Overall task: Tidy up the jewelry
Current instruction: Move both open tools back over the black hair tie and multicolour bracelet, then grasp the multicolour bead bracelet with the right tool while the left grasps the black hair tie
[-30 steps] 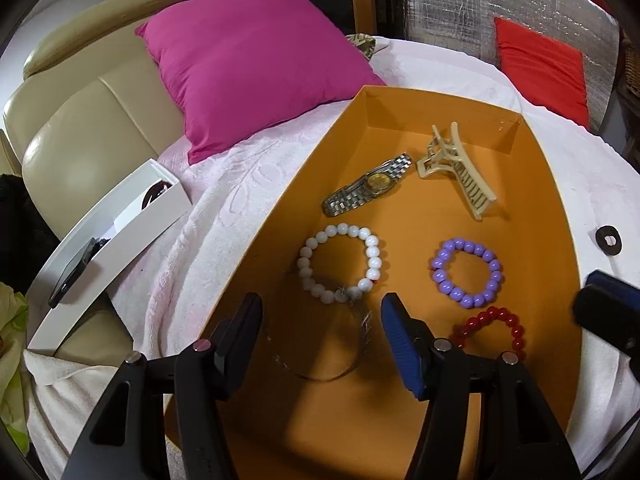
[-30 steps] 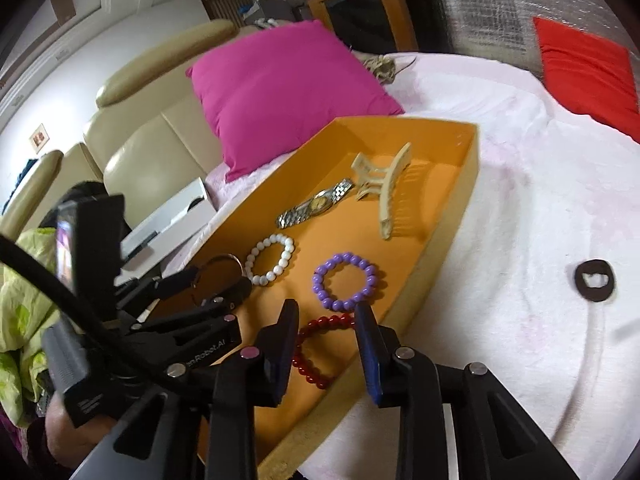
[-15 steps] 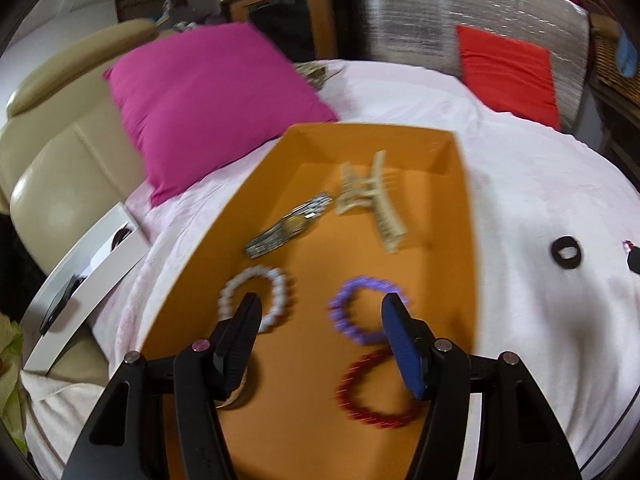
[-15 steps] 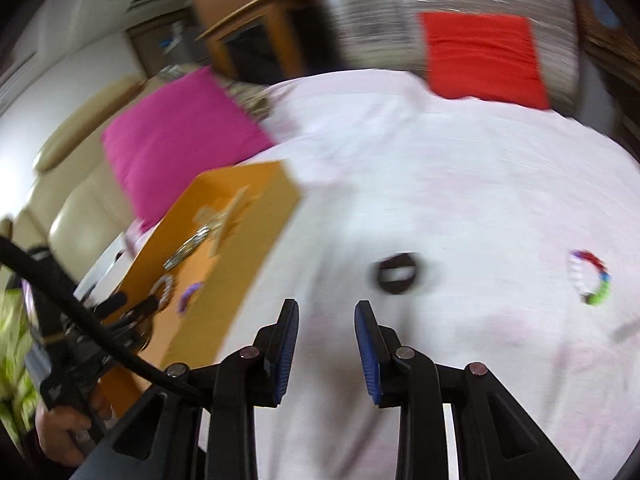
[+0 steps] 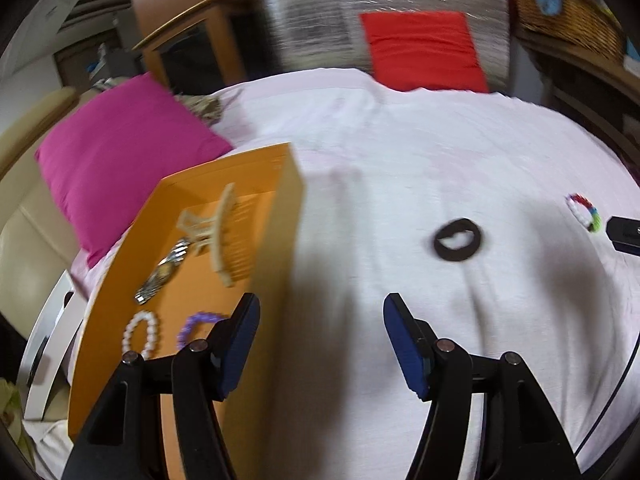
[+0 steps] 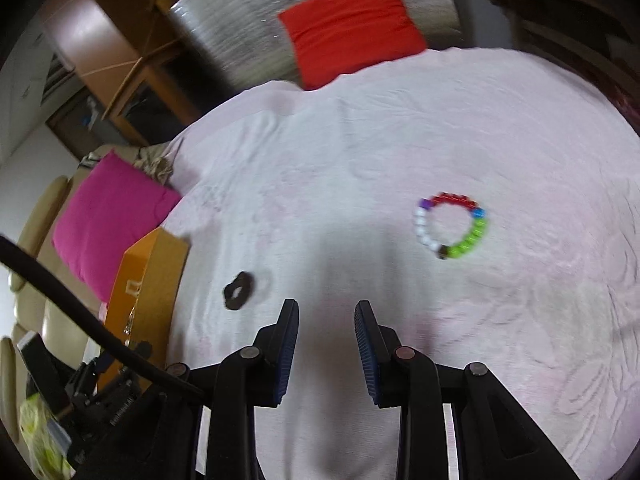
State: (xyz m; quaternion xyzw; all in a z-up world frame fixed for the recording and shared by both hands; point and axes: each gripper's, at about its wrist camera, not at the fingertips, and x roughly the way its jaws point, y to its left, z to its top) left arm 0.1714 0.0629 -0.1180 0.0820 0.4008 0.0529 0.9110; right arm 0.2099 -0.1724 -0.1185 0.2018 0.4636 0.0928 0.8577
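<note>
The orange box (image 5: 280, 240) holds a cream hair clip (image 5: 218, 232), a metal watch (image 5: 164, 272), a white bead bracelet (image 5: 140, 332) and a purple bead bracelet (image 5: 196, 322). On the pale pink cover to its right lie a black ring (image 5: 458, 239) (image 6: 238, 291) and a multicolour bead bracelet (image 5: 584, 212) (image 6: 452, 226). My left gripper (image 5: 322, 300) hangs open and empty above the cover just right of the box wall, short of the black ring. My right gripper (image 6: 326, 305) stands open and empty, with the ring to its left and the multicolour bracelet ahead to its right.
A magenta pillow (image 5: 120, 144) leans on a beige sofa behind the box. A red cushion (image 5: 420, 52) rests against a silvery sheet at the back. A white box (image 5: 44, 344) sits left of the orange box. A wicker basket (image 5: 568, 12) stands at the far right.
Both grippers have swung right, off the orange box and out over the cover. The black ring and the multicolour bracelet have come closer. Both stay empty.
</note>
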